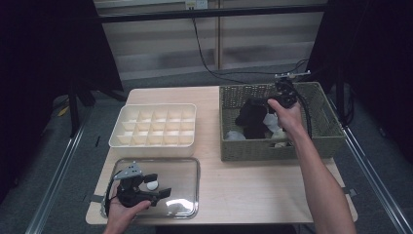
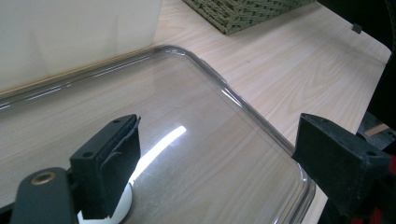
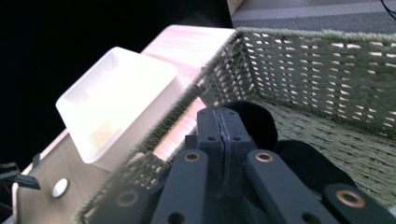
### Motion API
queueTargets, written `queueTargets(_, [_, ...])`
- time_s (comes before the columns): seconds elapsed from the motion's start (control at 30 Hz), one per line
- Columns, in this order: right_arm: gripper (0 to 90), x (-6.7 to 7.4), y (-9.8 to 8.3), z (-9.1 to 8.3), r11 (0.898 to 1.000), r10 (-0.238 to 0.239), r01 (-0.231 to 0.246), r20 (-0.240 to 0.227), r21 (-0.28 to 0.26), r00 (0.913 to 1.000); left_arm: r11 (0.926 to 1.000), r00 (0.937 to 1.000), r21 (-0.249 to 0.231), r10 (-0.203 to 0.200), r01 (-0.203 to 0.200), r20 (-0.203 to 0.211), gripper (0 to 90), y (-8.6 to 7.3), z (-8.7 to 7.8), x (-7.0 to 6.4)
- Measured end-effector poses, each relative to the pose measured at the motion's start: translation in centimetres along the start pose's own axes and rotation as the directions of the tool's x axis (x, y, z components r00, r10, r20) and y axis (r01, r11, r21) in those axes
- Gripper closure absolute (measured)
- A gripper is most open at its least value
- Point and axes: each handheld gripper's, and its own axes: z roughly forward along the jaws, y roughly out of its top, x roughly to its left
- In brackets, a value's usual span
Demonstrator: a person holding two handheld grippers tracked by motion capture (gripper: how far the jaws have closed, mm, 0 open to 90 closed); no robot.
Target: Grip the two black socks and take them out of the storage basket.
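My right gripper (image 1: 254,105) reaches into the woven green basket (image 1: 272,150) at the right of the table. Its jaws are pressed together, with a black cloth (image 1: 252,126) pinched at them and hanging over white items (image 1: 271,120) on the basket floor. In the right gripper view the gripper (image 3: 224,115) is shut, and the black cloth (image 3: 259,122) bulges past and under the tips. My left gripper (image 1: 159,186) rests open on a clear plastic lid (image 1: 187,168) at the front left. A small white round piece (image 2: 119,210) sits against its left jaw.
A white compartment tray (image 1: 153,146) stands behind the clear lid, left of the basket. Bare wooden table (image 1: 253,190) stretches between the lid and the basket front. Dark stands and a cable lie beyond the far table edge.
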Motion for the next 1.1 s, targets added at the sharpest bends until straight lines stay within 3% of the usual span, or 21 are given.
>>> queueTargets(0.47, [88.9, 2.0, 0.5, -1.4, 0.998, -0.026, 0.026, -0.004, -0.058, 0.9997, 0.9998, 0.9998, -0.007, 0.021, -0.021, 0.006, 14.3, 0.1, -0.1, -0.5])
queueTargets(0.7, [88.9, 2.1, 0.9, -2.1, 0.996, -0.023, 0.021, -0.011, -0.089, 0.9997, 0.9999, 1.0000, -0.007, 0.009, -0.009, 0.004, 14.3, 0.1, 0.1, -0.4])
queueTargets(1.1, [88.9, 3.0, 2.4, -3.4, 0.990, -0.038, 0.035, -0.024, -0.135, 0.9990, 0.9994, 0.9993, -0.006, 0.035, -0.035, 0.013, 14.3, 0.4, 0.2, -0.8])
